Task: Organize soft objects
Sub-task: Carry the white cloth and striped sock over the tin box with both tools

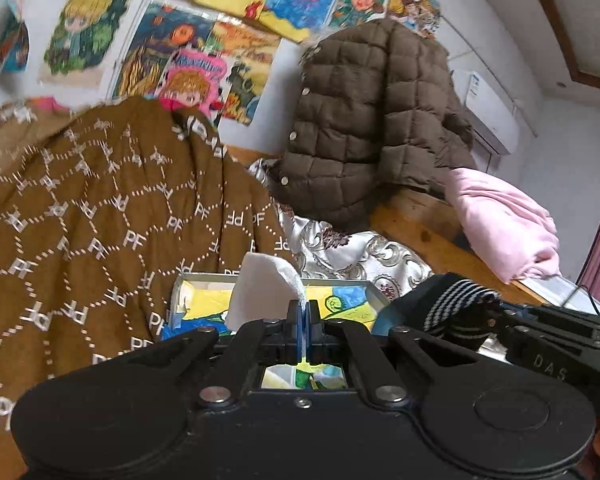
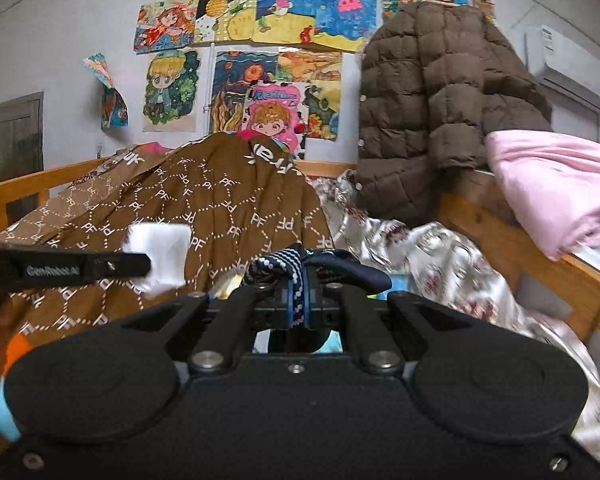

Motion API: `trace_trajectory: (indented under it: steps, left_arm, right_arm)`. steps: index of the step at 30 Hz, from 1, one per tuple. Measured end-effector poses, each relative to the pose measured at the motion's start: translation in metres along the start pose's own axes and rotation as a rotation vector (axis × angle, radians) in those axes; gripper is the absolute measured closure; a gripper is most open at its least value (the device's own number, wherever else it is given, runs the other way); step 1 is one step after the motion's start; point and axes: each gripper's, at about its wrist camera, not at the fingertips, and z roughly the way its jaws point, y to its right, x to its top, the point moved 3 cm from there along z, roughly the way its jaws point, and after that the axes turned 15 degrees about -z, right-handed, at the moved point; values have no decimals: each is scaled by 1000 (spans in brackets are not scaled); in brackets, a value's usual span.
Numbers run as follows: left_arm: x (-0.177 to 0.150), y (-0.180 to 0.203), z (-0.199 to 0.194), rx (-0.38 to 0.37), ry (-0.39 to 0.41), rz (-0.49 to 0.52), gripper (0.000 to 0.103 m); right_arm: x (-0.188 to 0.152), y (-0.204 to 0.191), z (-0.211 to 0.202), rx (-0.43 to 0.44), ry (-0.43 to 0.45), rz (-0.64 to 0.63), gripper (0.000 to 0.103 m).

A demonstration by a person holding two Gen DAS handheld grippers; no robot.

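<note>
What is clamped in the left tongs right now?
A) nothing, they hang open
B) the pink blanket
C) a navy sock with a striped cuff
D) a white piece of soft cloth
D: the left tongs are shut on the white cloth, which also shows at their tip in the right wrist view, while the navy striped sock sits in the right tongs.

Matte black left gripper and right gripper: round pivot housings, silver screw heads, angular linkage arms, blue pads lining the jaws. Carried white lettering along the side, "GenRobot.AI" on left, "DAS" on right.
</note>
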Motion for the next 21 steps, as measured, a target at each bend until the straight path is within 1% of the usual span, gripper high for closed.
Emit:
trace_trajectory:
  steps: [3,5,8,11,15,16,19,21]
  left_arm:
    - [6,-19,31,6,-12,-53,103]
    - [9,-34,50,14,-25,-113,103]
    - [10,-52,73,22,-50,-178,103]
    - [8,-62,92,29,-94,-207,103]
    - [-2,-71,110,43,-160,-208,103]
    - [-5,-73,113,51,-172,-207,103]
    - [-10,-78,120,62,-194,-214,103]
    - [-12,-82,123,63,-203,-230,103]
  right_arm:
    - [0,-6,37,30,-32,8,103]
    - [-3,-12,55,46,-60,10,103]
    - [-8,-20,78,51,-100,1,103]
    - [-13,-22,97,37,-121,-4,103]
    - [-27,-17,131,48,-180,-6,102]
    - [-32,-17,137,57,-206,-13,102]
    - [-46,-18,149,67,-255,-14,102]
    - [-51,-18,153,65,-271,-4,102]
